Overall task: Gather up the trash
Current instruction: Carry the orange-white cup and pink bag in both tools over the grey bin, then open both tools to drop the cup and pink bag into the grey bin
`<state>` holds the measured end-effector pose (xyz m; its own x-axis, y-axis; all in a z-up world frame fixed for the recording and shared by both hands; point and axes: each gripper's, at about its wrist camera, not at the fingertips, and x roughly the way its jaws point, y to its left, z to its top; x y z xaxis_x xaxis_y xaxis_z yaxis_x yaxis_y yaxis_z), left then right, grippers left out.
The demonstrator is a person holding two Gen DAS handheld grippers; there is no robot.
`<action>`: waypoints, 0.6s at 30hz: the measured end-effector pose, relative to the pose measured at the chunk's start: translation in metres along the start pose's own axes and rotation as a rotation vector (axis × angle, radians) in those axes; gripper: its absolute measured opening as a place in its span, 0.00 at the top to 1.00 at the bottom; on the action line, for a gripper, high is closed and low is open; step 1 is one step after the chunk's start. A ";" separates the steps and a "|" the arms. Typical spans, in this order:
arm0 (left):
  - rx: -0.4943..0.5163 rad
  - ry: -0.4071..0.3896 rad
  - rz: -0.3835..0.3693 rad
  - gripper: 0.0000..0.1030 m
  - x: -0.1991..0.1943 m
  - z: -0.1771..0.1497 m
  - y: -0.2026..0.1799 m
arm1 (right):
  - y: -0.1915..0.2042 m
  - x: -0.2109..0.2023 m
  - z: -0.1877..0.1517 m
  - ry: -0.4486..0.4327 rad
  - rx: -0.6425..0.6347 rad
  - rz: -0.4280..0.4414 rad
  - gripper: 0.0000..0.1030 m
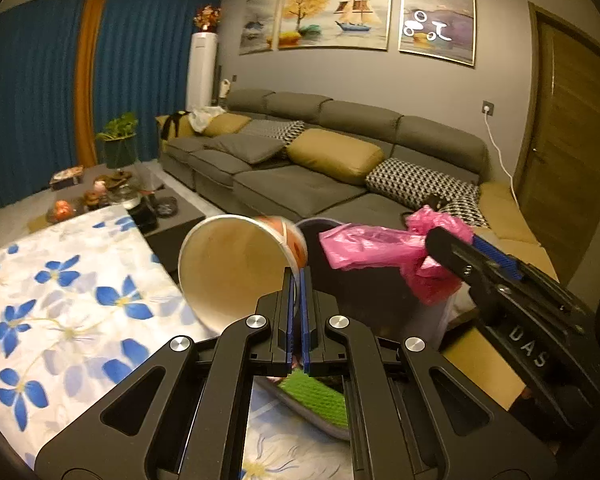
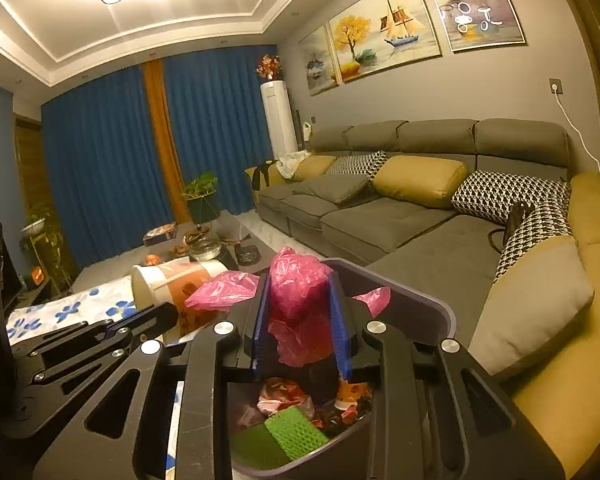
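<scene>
gripping the rim wall of a paper cup point(image 1: 236, 268), the left gripper point(image 1: 299, 280) has its blue pads pressed together on that thin wall, with almost no gap between them. the cup lies tipped on its side in the air, its open mouth turned toward the left wrist camera and its printed orange base pointing away toward the sofa point(image 1: 340, 168). in the right wrist view the same cup point(image 2: 172, 288) shows its white rim to the left and its orange band in the middle.

the right gripper point(image 2: 300, 304) is clamped on a crumpled pink plastic bag point(image 2: 296, 280); the bag fills the space between the two blue pads, and loose folds stick out to both sides and hang below them. in the left wrist view this bag point(image 1: 364, 246) sits just right of the cup, near it; contact between the two cannot be told.

both held items are above or just beside a dark trash bin point(image 2: 420, 304) with a grey rim. the bin stands between the flowered table cover point(image 1: 60, 300) and the sofa. inside the bin lie a green ribbed piece point(image 2: 296, 432), a red and white wrapper point(image 2: 280, 396) and other scraps too small to identify.

a low dark table point(image 1: 176, 216) with small objects stands further back, before the blue curtains point(image 1: 32, 92).
</scene>
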<state>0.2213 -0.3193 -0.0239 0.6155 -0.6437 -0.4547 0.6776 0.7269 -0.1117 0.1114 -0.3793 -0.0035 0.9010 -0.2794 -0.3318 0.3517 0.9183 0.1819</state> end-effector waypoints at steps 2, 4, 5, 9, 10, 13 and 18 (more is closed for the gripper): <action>0.000 0.013 -0.009 0.97 0.008 -0.002 0.001 | -0.003 0.004 0.000 0.008 0.010 0.006 0.71; -0.006 0.026 -0.015 0.97 0.007 -0.004 0.008 | -0.004 0.008 0.000 0.022 0.017 0.009 0.65; -0.010 0.034 -0.004 0.93 0.009 -0.006 0.011 | -0.005 0.009 -0.001 0.028 0.019 0.011 0.62; -0.038 0.034 0.035 0.63 0.007 -0.008 0.019 | -0.002 0.011 0.000 0.028 0.006 0.003 0.46; -0.042 0.030 0.063 0.49 0.004 -0.010 0.022 | -0.003 0.010 0.001 0.031 0.007 0.001 0.46; -0.068 0.014 0.143 0.28 -0.010 -0.013 0.032 | -0.001 0.000 -0.001 0.024 0.004 -0.006 0.36; -0.088 0.001 0.282 0.13 -0.044 -0.024 0.042 | 0.016 -0.026 -0.008 0.004 -0.055 -0.028 0.17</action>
<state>0.2134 -0.2549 -0.0299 0.7740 -0.4130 -0.4799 0.4422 0.8951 -0.0572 0.0913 -0.3556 0.0006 0.8901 -0.3039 -0.3396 0.3619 0.9243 0.1214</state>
